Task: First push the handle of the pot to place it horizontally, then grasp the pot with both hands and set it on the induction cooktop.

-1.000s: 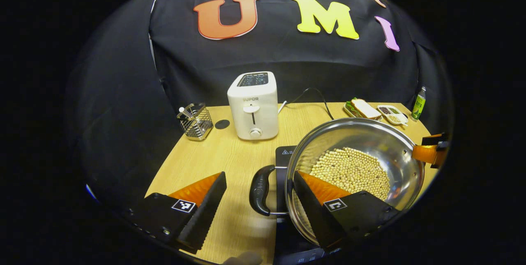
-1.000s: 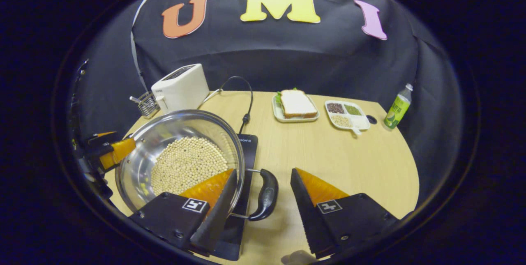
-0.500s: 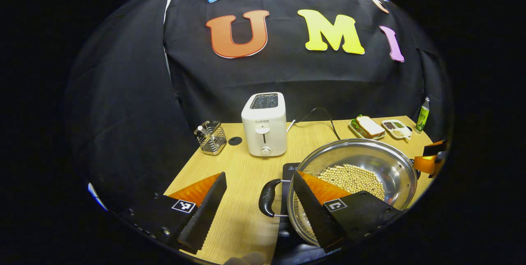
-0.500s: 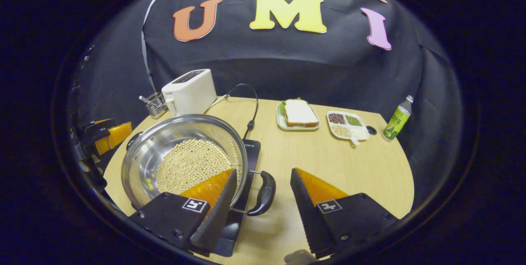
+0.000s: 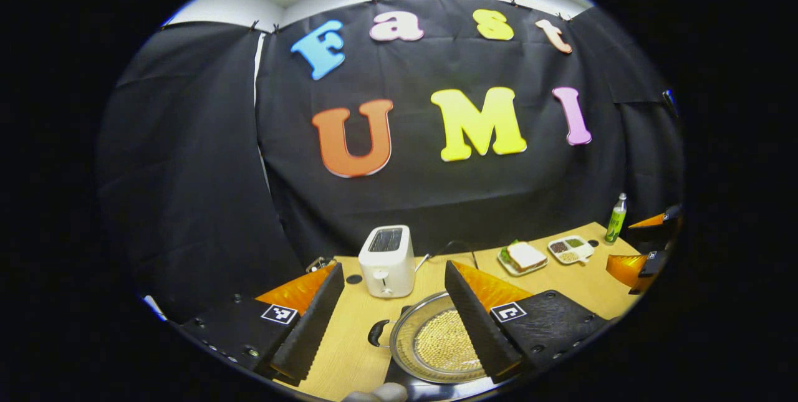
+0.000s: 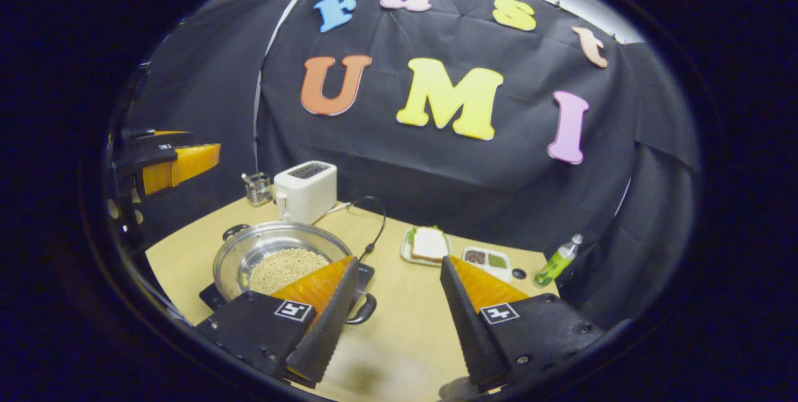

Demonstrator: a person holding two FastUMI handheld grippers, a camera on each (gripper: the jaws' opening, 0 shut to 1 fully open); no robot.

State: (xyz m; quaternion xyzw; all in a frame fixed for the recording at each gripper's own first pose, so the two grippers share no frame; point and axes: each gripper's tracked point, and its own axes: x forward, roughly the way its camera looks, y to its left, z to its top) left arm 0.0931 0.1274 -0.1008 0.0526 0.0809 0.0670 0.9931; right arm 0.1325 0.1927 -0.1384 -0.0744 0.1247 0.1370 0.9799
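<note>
Both grippers have pulled up and well back from the pot since a second ago, and the whole booth now shows beyond them. Up close, the left gripper point(image 5: 394, 311) hangs above the surface point(image 5: 349, 352) with its fingers spread wide and nothing between them. Same story for the right gripper point(image 6: 399, 308): fingers wide apart, gripping nothing, well clear of the pot's near handle point(image 6: 363, 310). Below them sits the pot point(image 6: 280, 252), a steel pan with a bed of pale beans point(image 6: 287, 263) in the bottom, resting on the black induction cooktop point(image 6: 212, 296); its side handles stick out level, one to each side. In the right gripper view the left gripper shows high at the left edge, well apart from the pot. Farther back, a white toaster point(image 6: 305, 190) stands beside a wire holder point(image 6: 257, 188), with a black cord point(image 6: 374, 227) trailing toward the cooktop. Beyond that, a sandwich on a plate point(image 6: 427, 244), a divided snack tray point(image 6: 487, 260) just beside it, and a green bottle point(image 6: 557, 261) near the far edge.
</note>
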